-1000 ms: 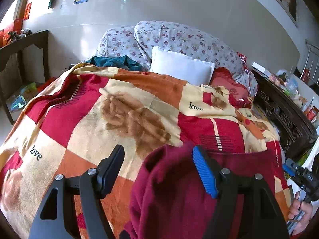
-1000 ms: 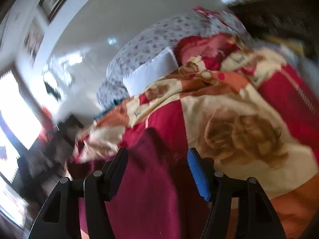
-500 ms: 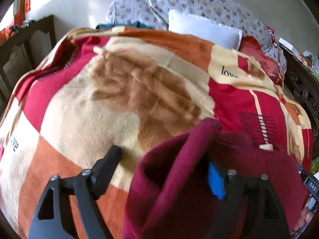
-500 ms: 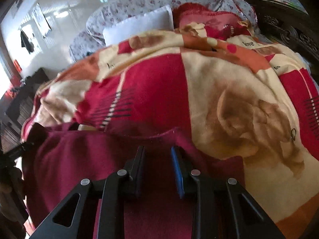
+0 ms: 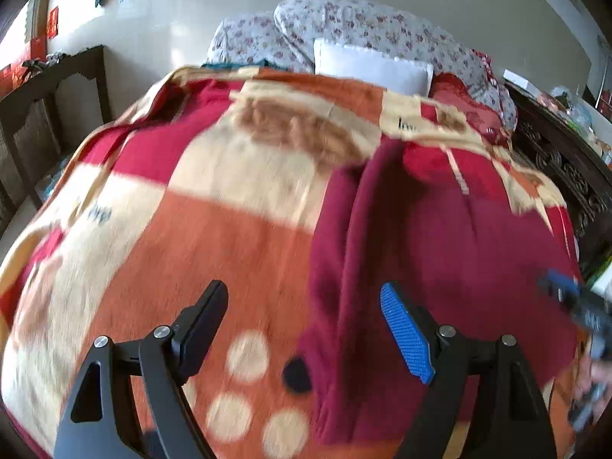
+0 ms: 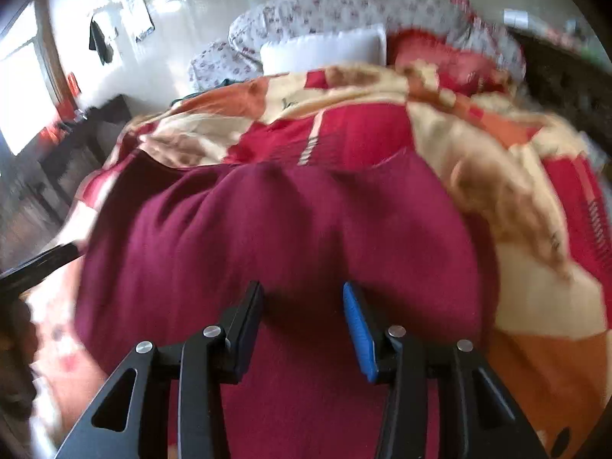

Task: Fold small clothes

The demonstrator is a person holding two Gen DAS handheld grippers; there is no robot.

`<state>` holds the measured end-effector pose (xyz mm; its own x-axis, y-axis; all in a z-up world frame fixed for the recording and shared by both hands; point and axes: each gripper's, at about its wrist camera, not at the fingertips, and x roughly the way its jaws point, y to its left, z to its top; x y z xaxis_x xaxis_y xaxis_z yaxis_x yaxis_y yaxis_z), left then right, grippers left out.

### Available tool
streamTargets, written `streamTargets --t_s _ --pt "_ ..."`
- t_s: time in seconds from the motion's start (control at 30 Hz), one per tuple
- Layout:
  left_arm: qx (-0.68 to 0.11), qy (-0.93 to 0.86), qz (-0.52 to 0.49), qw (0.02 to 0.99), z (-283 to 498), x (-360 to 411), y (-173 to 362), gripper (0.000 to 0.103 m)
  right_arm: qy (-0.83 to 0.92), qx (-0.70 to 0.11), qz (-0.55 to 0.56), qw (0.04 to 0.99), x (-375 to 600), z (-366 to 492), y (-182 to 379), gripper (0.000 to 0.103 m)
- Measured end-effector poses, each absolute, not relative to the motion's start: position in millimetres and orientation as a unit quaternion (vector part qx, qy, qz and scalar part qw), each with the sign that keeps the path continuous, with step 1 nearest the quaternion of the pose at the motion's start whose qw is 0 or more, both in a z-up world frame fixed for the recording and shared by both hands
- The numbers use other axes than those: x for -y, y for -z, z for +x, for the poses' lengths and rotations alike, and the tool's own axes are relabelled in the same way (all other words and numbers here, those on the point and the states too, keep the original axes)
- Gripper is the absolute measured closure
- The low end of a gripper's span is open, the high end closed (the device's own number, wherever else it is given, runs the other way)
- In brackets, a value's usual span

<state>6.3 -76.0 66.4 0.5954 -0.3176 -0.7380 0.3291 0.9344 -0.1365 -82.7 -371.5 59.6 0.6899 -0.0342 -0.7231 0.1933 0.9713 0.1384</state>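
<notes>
A dark maroon garment [image 5: 440, 252] lies on the patterned red, orange and cream blanket [image 5: 214, 176], with its left edge folded over into a thick ridge. My left gripper [image 5: 306, 313] is open and empty above the garment's left edge. In the right wrist view the same garment [image 6: 267, 229] spreads wide under my right gripper [image 6: 302, 313], which is open just above the cloth and holds nothing. The right gripper also shows blurred at the right edge of the left wrist view [image 5: 573, 306].
A white pillow [image 5: 371, 65] and floral pillows [image 5: 382, 26] lie at the head of the bed. A dark carved wooden side table [image 5: 566, 168] stands along the right. A dark wooden desk [image 5: 46, 88] stands at the left.
Both grippers have opened and let go of the maroon garment. The lifted fold has dropped flat onto the garment, and both grippers have pulled back.
</notes>
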Motion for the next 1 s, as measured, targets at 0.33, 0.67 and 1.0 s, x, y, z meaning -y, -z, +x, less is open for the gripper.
streamTargets --t_s 0.33,0.67,1.0 --pt "-0.439 0.190 -0.016 0.878 -19 63 -26 0.022 -0.054 -0.352 0.073 0.932 266 -9 -108 0.065" --pt "-0.444 0.215 -0.082 0.866 -7 49 -8 0.013 -0.049 -0.412 0.037 0.909 207 102 -52 0.072" --pt "-0.439 0.260 -0.115 0.852 -19 40 -12 0.013 -0.089 -0.413 0.096 0.901 204 72 -81 0.019"
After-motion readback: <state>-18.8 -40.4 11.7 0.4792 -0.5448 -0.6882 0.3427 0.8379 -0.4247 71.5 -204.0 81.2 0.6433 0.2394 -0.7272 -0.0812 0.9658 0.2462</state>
